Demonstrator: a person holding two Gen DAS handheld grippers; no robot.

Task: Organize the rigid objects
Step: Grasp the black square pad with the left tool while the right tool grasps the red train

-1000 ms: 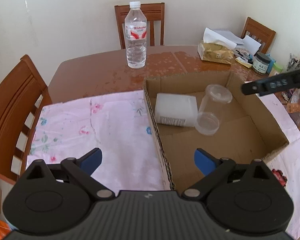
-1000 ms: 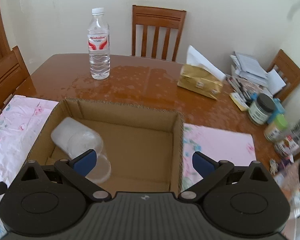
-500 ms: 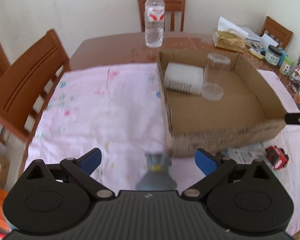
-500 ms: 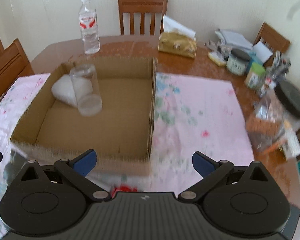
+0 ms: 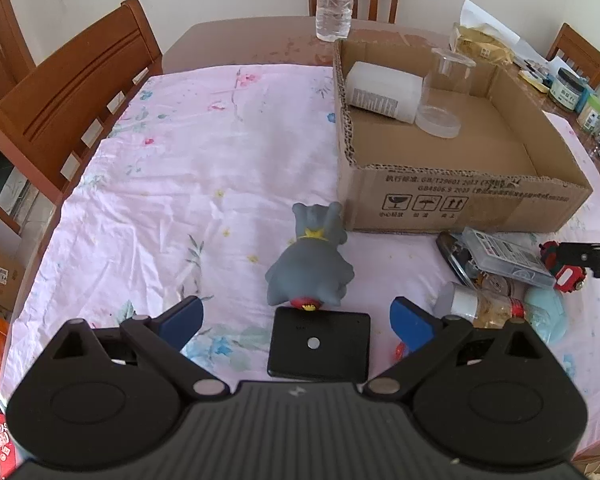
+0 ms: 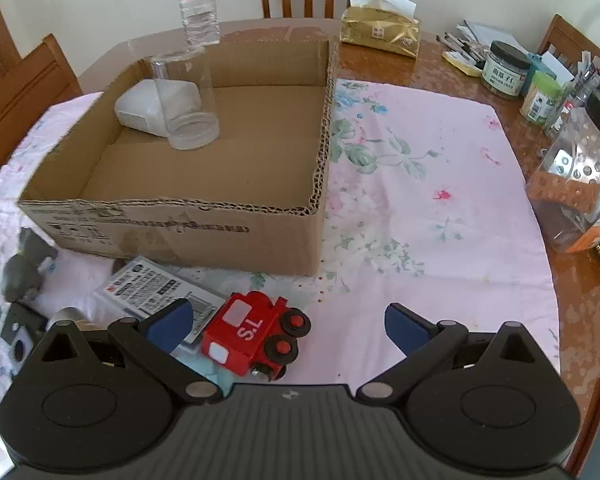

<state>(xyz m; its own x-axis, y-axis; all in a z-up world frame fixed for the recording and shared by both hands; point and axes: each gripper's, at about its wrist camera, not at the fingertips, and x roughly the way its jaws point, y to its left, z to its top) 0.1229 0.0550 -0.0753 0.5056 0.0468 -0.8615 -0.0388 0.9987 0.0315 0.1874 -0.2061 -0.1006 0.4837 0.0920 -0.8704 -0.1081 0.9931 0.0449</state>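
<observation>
On the worktop (image 5: 260,40), before the cardboard box (image 5: 460,200): grey toy figure (image 5: 312,268), red toy train (image 6: 256,336), packets. Left tongs (image 5: 296,316) and right tongs (image 6: 288,320) both spread apart, empty. Advice: straddle one item squarely, grip mid-body, clear the box wall.

The left matte-black plastic two-finger gripper (image 5: 296,316) has a ribbed central housing with a small pale logo, two rounded lobes embossed with circles, silver pivot screws, triangular cut-outs and blue finger pads (image 5: 182,317). The right matte-black plastic two-finger gripper (image 6: 286,322) appears identical, though its lower edge is cropped.
</observation>
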